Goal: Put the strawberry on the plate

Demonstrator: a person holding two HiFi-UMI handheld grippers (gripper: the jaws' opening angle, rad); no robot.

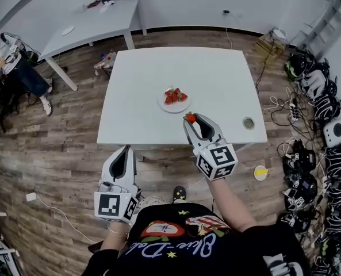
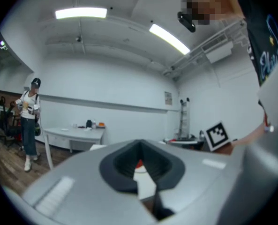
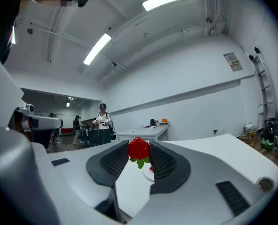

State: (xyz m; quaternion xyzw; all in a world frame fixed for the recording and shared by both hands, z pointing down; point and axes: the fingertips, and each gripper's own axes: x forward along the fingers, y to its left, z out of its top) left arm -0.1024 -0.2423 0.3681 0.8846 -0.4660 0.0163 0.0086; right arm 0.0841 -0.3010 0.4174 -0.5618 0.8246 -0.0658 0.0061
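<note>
A red strawberry (image 1: pixel 190 118) with green leaves is pinched at the tips of my right gripper (image 1: pixel 191 119), over the white table just short of the plate; it also shows in the right gripper view, strawberry (image 3: pixel 139 149) between the dark pads. The white plate (image 1: pixel 174 106) near the table's middle holds several strawberries (image 1: pixel 175 95). My left gripper (image 1: pixel 122 154) hangs below the table's near edge, off the table, jaws closed with nothing between them. In its own view the left gripper (image 2: pixel 139 168) frames a sliver of the plate.
A small round metal lid (image 1: pixel 248 122) lies on the table (image 1: pixel 147 79) at the right near corner. A second table (image 1: pixel 92 22) stands at the back left, with a person (image 1: pixel 9 59) at far left. Headsets and cables (image 1: pixel 320 131) crowd the floor on the right.
</note>
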